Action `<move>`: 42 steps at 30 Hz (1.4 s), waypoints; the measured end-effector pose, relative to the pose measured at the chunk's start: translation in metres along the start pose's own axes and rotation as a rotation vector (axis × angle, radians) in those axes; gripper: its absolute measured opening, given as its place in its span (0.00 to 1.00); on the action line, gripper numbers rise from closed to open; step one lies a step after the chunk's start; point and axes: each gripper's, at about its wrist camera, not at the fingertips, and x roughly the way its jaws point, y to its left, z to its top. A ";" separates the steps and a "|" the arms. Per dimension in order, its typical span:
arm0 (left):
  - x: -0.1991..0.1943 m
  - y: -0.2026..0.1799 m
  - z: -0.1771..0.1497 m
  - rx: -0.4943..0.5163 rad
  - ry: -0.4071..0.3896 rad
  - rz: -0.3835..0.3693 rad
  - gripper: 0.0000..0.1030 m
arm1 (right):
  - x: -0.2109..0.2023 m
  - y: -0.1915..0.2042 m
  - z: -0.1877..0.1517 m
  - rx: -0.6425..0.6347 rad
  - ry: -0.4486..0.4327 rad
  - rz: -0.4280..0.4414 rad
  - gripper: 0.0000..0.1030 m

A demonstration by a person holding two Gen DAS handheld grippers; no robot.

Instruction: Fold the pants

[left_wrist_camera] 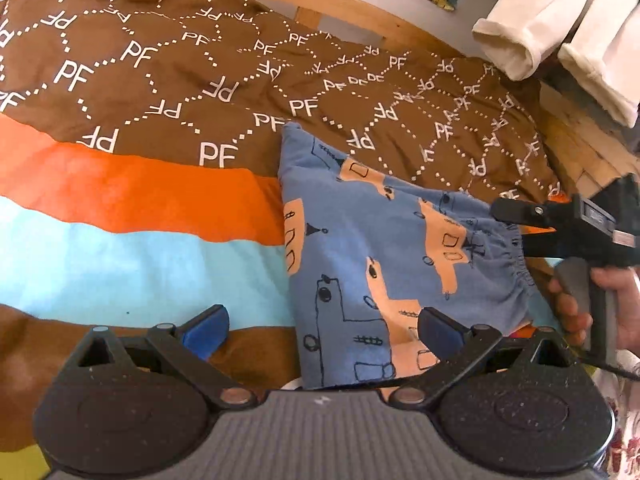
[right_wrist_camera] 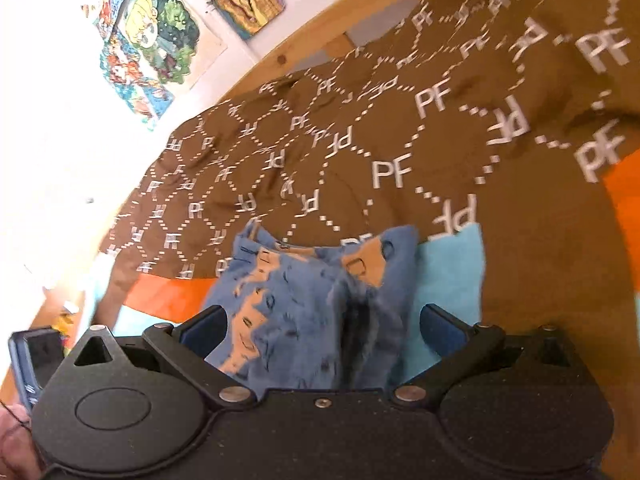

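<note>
Blue pants (left_wrist_camera: pixel 384 264) w/ tan vehicle print; brown bedspread (left_wrist_camera: pixel 160 80) (white "PF" lettering, orange & turquoise stripes).

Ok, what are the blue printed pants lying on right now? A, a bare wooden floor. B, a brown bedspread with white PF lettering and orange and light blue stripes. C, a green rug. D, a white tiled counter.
B: the blue pants lie on the brown bedspread with white PF lettering, across its orange and light blue stripes.

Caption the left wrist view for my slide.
Open left gripper hovers over blue printed pants on a brown patterned duvet, while the right gripper reaches the elastic waistband.
</note>
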 end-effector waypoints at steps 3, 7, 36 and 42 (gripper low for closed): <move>-0.001 0.005 0.001 -0.052 -0.015 -0.060 0.99 | 0.009 -0.009 0.013 0.027 0.039 0.061 1.00; 0.000 0.013 0.003 -0.117 -0.011 -0.116 0.86 | 0.011 -0.017 0.021 0.078 0.058 0.094 0.94; 0.007 0.024 0.001 -0.196 0.059 -0.161 0.39 | 0.001 -0.034 0.011 0.254 0.023 0.012 0.30; 0.004 0.021 0.004 -0.194 0.057 -0.160 0.32 | 0.000 -0.022 0.010 0.220 0.002 -0.029 0.26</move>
